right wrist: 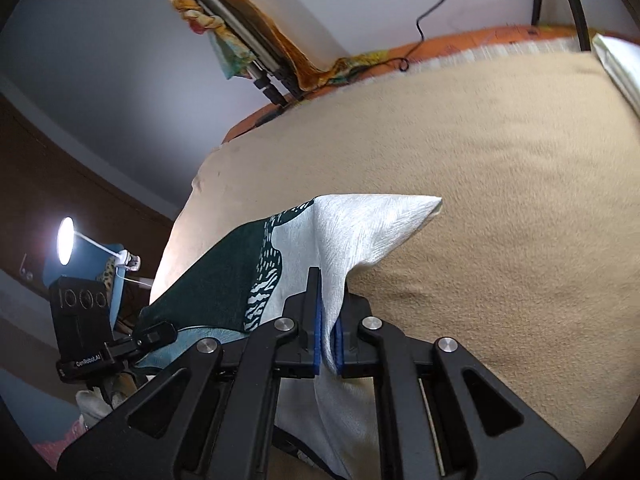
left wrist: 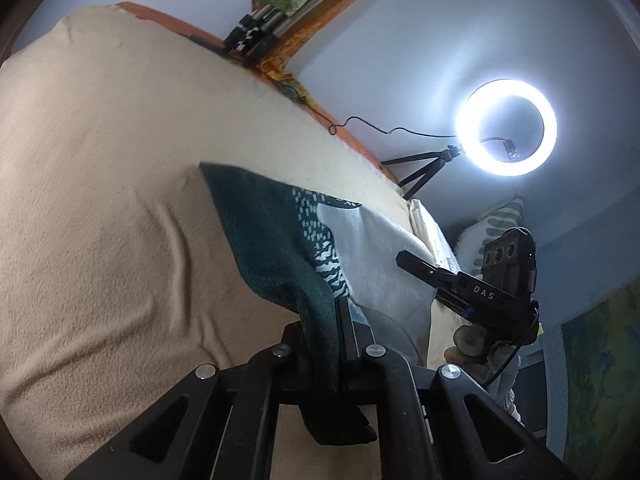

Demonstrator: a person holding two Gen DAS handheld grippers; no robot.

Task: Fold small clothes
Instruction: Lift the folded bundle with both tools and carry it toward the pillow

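A small cloth (left wrist: pixel 260 232), dark green on one half and white on the other with a patterned band between, is lifted off the beige blanket (left wrist: pixel 100 160). In the left wrist view my left gripper (left wrist: pixel 338 320) is shut on its dark green edge. My right gripper (left wrist: pixel 414 264) reaches in from the right over the white half. In the right wrist view the right gripper (right wrist: pixel 328 320) is shut on the white part of the cloth (right wrist: pixel 360 232), which bunches between the blue pads (right wrist: pixel 318 332). The left gripper (right wrist: pixel 156 330) holds the green corner at the left.
The blanket (right wrist: pixel 480 200) covers a bed with an orange edge. A lit ring light (left wrist: pixel 506 128) on a small tripod stands at the far side, its cable trailing. A folded tripod (left wrist: pixel 256 32) lies against patterned fabric. A pillow (left wrist: pixel 500 220) and folded white cloth (right wrist: pixel 616 64) lie nearby.
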